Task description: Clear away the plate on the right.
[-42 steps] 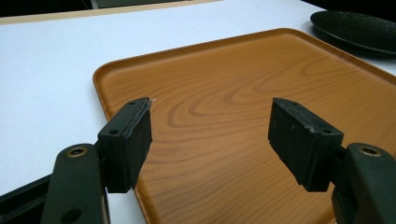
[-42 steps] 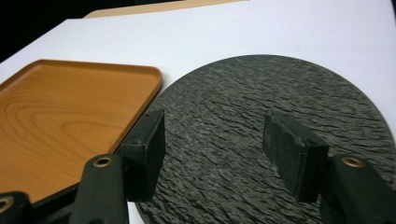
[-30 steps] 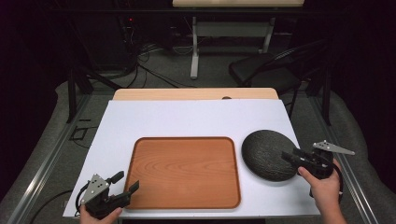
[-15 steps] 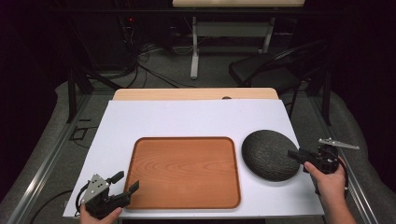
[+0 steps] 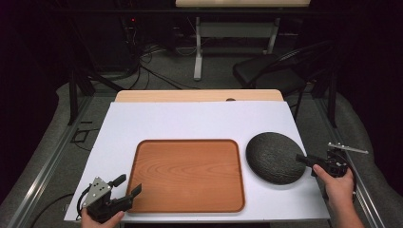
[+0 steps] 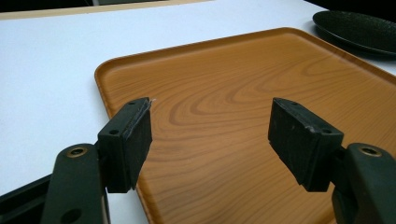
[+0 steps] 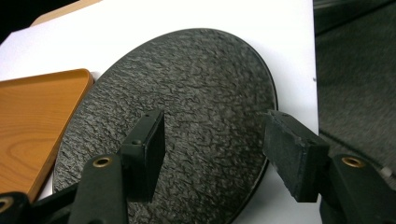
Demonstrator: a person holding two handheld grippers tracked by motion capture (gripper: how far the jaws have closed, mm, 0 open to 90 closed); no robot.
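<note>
Our right gripper [image 5: 304, 160] hovers at the near right rim of the dark textured plate [image 5: 274, 157], fingers [image 7: 148, 140] spread wide and holding nothing. Just beyond the plate's far side lies the wooden tray [image 5: 187, 174], bare. Our left gripper [image 5: 127, 187] is gaping and empty over the tray's near left corner. The white worktop [image 5: 190, 121] lies bare beyond both.
</note>
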